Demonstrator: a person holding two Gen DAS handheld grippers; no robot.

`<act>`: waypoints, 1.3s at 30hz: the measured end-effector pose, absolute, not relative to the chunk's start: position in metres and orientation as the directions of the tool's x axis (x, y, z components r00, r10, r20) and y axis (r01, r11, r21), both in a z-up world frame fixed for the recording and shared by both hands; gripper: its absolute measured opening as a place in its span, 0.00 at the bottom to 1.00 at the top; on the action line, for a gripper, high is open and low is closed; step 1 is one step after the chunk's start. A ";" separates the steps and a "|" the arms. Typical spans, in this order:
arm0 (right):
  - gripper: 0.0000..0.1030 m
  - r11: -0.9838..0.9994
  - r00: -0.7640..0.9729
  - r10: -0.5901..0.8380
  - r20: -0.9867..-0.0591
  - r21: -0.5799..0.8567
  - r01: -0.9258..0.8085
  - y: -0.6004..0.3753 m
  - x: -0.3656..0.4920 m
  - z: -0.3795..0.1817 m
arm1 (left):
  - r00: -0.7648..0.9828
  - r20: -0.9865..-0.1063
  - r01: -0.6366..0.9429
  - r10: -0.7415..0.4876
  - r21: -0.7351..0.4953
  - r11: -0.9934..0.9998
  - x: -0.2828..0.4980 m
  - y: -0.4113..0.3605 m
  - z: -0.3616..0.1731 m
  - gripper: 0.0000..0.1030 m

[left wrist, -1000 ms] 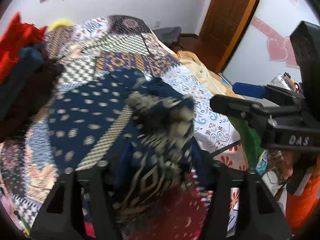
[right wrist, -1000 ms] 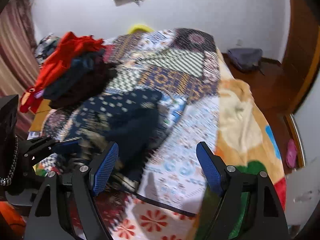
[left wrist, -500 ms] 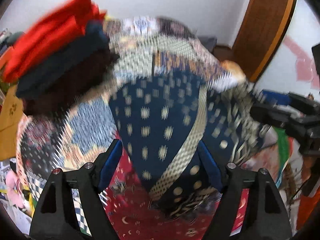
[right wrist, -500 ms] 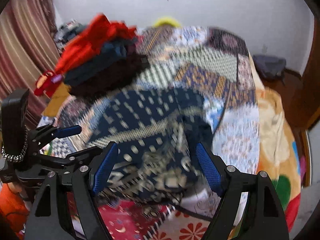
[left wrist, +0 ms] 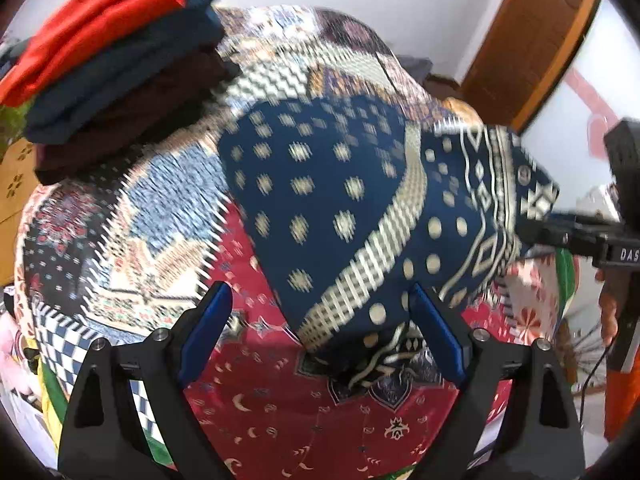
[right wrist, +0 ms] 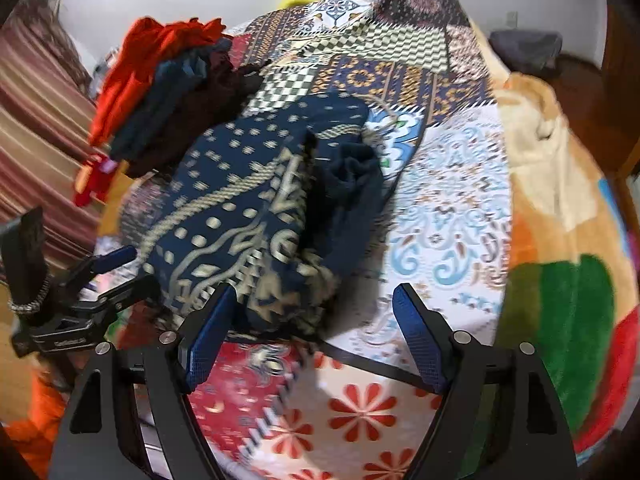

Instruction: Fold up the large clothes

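Observation:
A navy garment with cream dots and bands point(left wrist: 340, 208) lies folded on the patchwork bedspread point(left wrist: 152, 216). It also shows in the right wrist view point(right wrist: 256, 208), bunched at its near end. My left gripper point(left wrist: 320, 328) is open and empty, its fingers on either side of the garment's near edge. My right gripper point(right wrist: 312, 328) is open and empty just in front of the garment; its left finger point(right wrist: 208, 332) is close to the cloth. In the left wrist view the right gripper point(left wrist: 576, 236) appears at the garment's right edge.
A stack of folded red, teal and dark maroon clothes point(left wrist: 112, 64) sits at the back left of the bed, also in the right wrist view point(right wrist: 160, 84). A fleece blanket point(right wrist: 560, 208) covers the bed's right side. A wooden door point(left wrist: 528, 40) stands at the back right.
The left gripper has let go of the garment and opened, and the garment now lies flatter on the bed. Both grippers have swung left toward the stack.

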State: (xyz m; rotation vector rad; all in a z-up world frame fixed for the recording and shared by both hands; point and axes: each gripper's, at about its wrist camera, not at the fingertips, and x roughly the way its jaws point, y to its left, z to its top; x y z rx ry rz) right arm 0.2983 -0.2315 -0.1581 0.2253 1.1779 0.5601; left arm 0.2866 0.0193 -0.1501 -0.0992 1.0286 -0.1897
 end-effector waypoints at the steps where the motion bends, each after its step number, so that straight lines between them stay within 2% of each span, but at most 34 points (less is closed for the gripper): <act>1: 0.75 0.825 0.245 0.555 -0.795 0.487 -0.287 -0.231 0.303 -0.160 | 0.516 -0.834 0.099 -0.197 -0.170 0.980 0.288 0.022 -0.145 0.88; 8: 0.75 0.773 0.142 0.629 -0.764 0.595 -0.220 -0.213 0.330 -0.185 | 0.504 -0.816 0.057 -0.284 -0.297 0.953 0.314 0.043 -0.140 0.88; 14: 0.75 0.783 0.129 0.616 -0.777 0.588 -0.203 -0.202 0.352 -0.194 | 0.389 -0.772 -0.032 -0.503 -0.557 0.830 0.345 0.059 -0.175 0.88; 19: 0.75 0.807 0.123 0.581 -0.804 0.551 -0.210 -0.192 0.364 -0.200 | 0.356 -0.766 -0.060 -0.535 -0.590 0.805 0.367 0.057 -0.197 1.00; 25: 0.78 0.808 0.063 0.575 -0.816 0.554 -0.200 -0.181 0.383 -0.209 | 0.282 -0.702 -0.137 -0.654 -0.704 0.697 0.390 0.062 -0.232 1.00; 28: 0.68 0.804 0.039 0.578 -0.815 0.561 -0.199 -0.177 0.388 -0.212 | 0.280 -0.694 -0.136 -0.664 -0.713 0.688 0.393 0.061 -0.232 1.00; 29: 0.58 0.798 0.028 0.586 -0.810 0.571 -0.193 -0.177 0.388 -0.213 | 0.281 -0.695 -0.132 -0.662 -0.711 0.691 0.392 0.060 -0.231 0.99; 30: 0.48 0.791 0.018 0.597 -0.802 0.585 -0.180 -0.178 0.389 -0.214 | 0.282 -0.698 -0.129 -0.658 -0.707 0.695 0.392 0.060 -0.230 0.95; 33: 0.34 0.756 -0.004 0.644 -0.765 0.637 -0.147 -0.182 0.390 -0.215 | 0.287 -0.713 -0.109 -0.640 -0.688 0.718 0.388 0.059 -0.221 0.79; 37: 0.26 0.748 0.019 0.654 -0.756 0.643 -0.167 -0.182 0.380 -0.199 | 0.302 -0.732 -0.059 -0.611 -0.654 0.754 0.382 0.054 -0.198 0.61; 39: 0.23 0.741 0.040 0.660 -0.750 0.641 -0.201 -0.179 0.374 -0.183 | 0.318 -0.738 -0.021 -0.595 -0.633 0.774 0.378 0.049 -0.180 0.55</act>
